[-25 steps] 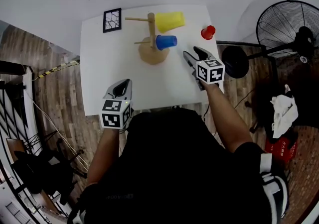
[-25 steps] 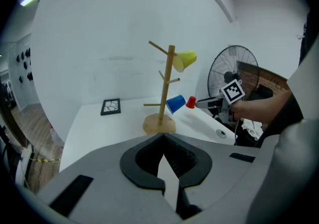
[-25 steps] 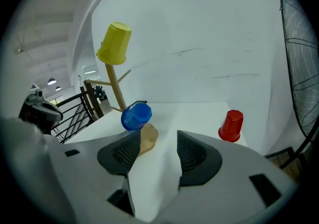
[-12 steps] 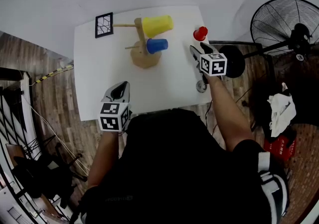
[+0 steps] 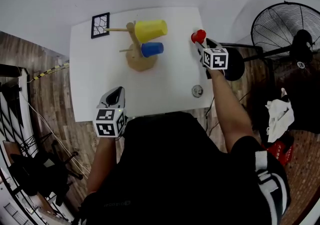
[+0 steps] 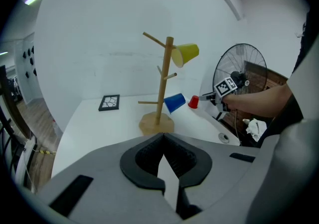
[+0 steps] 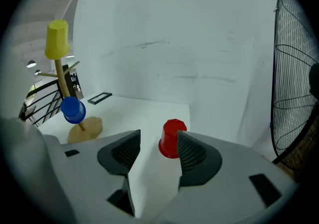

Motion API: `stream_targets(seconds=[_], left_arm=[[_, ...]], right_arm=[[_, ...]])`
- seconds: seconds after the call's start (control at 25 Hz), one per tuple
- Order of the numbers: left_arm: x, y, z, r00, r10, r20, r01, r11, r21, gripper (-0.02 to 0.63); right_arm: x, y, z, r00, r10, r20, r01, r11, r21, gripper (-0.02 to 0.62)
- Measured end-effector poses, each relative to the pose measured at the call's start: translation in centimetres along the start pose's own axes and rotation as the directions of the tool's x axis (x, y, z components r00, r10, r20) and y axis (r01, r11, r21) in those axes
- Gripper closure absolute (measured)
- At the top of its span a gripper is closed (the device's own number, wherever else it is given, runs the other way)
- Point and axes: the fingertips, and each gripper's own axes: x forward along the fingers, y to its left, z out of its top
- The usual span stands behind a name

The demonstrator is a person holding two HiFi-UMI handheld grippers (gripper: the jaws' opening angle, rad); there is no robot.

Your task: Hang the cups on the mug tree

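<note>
Right gripper view has the right gripper (image 7: 157, 142) with its two grey jaws spread wide, their dark pads ribbed like mesh, and nothing clamped. A small red cup (image 7: 172, 137) stands upside down on the table right at the jaw tips. It is a smooth plastic cone, and its edge is partly hidden behind the right-hand jaw. The other jaw is clear of it. Whether the near jaw touches it cannot be told.

On the near left edge of the table, the left gripper (image 6: 163, 141) has its curved black pads met at the tips, with nothing between them. Only a thin wedge of white table shows below the tips.

The table (image 5: 170, 81) is a flat, matt white rectangle. Toward its far left stands the mug tree (image 5: 133, 44), a pale wooden post with thin pegs on a round wooden base. A yellow cup (image 5: 150, 30) hangs on a high peg to the right of the post. A smaller blue cup (image 5: 151, 49) hangs on a lower peg below it. Both are smooth tapered plastic.

A square black frame (image 5: 100, 25) with a cracked white pattern lies flat at the far left corner. A small round metal disc (image 5: 197, 90) sits near the right edge. Beyond that edge stands a black wire fan (image 5: 280, 29) on a wood-plank floor (image 5: 50, 94).
</note>
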Motion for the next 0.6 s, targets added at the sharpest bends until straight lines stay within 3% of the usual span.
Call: stream_targets(seconds=[0.28, 0.6], left_arm=[[0.2, -0.2, -0.1, 0.999, 0.041, -0.015, -0.041, 0.999, -0.030, 0.591], [0.3, -0.3, -0.6, 0.997, 0.070, -0.039, -0.073, 0.996, -0.058, 0.591]], right_arm=[[2.3, -1.8, 1.2, 1.000, -0.001, -0.031, -0.002, 0.995, -0.101, 0.371], [4.9, -2.5, 1.0, 0.997, 0.024, -0.076, -0.034, 0.989, -0.141, 0.364]])
